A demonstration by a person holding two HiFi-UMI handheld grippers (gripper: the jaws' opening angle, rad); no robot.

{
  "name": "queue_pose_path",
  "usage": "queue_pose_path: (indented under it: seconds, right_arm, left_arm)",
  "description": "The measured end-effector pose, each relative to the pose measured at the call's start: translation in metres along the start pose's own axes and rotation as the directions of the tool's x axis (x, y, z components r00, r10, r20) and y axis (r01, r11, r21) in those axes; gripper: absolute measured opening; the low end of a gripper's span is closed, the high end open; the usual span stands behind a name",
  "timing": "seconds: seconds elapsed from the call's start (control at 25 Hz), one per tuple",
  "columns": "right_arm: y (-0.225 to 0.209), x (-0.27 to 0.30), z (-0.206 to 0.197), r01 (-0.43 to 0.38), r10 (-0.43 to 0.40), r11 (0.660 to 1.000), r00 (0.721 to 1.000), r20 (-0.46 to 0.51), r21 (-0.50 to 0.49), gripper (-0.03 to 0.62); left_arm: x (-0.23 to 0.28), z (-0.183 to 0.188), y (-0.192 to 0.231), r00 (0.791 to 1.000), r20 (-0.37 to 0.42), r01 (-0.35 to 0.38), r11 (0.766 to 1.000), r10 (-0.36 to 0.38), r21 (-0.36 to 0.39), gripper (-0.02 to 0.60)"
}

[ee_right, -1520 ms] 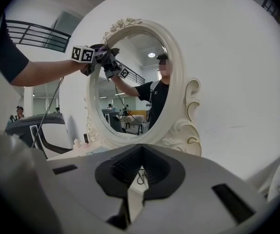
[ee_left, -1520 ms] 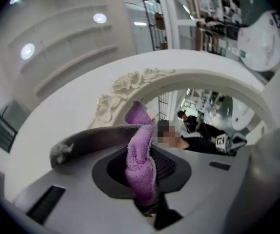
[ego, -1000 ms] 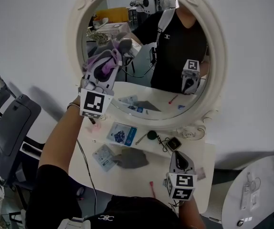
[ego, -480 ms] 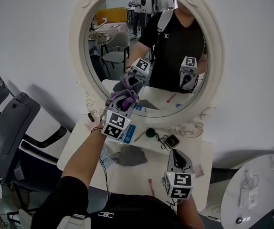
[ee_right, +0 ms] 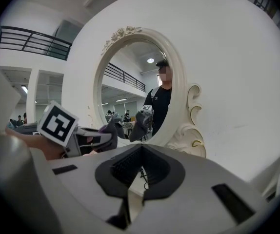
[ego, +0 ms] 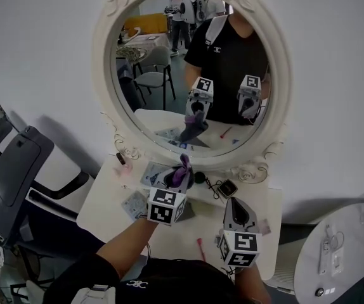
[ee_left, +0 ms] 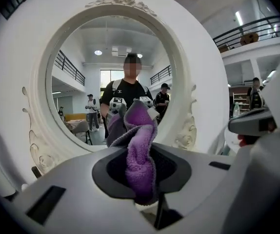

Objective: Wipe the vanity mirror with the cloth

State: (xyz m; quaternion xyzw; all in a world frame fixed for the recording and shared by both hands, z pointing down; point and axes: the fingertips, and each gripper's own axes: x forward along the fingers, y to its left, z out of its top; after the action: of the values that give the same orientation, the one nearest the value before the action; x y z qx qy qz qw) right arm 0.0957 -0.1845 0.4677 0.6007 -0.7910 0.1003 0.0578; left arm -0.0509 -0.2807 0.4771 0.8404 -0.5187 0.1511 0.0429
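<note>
The oval vanity mirror in its white ornate frame stands at the back of the white table. The left gripper hangs over the table, low before the mirror's bottom rim, its 2 jaws clamped on the purple cloth. The right gripper sits nearer the person, jaws together with nothing between them.
</note>
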Motion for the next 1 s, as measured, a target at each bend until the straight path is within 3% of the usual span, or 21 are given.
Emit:
queue_pose_path:
  seconds: [0.12, 0.24, 0.44, 0.76, 1.0]
  right_arm:
    - [0.001, 0.0, 0.002, -0.009, 0.009, 0.999, 1.0, 0.018, 0.031, 0.003]
    - [0.003, 0.001, 0.0, -0.038, 0.037, 0.998, 0.999, 0.016, 0.051, 0.003]
    - [0.019, 0.003, -0.006, -0.091, 0.091, 0.996, 0.996, -0.016, -0.018, 0.003]
    - [0.019, 0.002, -0.008, -0.086, 0.086, 0.996, 0.996, -0.03, -0.018, 0.003]
    - [0.02, 0.0, -0.011, -0.088, 0.088, 0.996, 0.995, -0.038, -0.021, 0.003]
  left_arm:
    - [-0.023, -0.01, -0.022, 1.0, -0.014, 0.01, 1.0, -0.01, 0.017, 0.071]
    - [-0.039, -0.015, -0.035, 1.0, -0.02, 0.022, 0.999, -0.022, -0.025, 0.071]
    - [-0.047, -0.033, -0.06, 0.989, -0.06, 0.125, 0.987, -0.132, -0.101, 0.071]
    - [-0.05, -0.043, -0.067, 0.989, -0.086, 0.116, 0.992, -0.119, -0.039, 0.071]
    - [-0.048, -0.048, -0.066, 0.989, -0.099, 0.107, 0.993, -0.112, -0.053, 0.071]
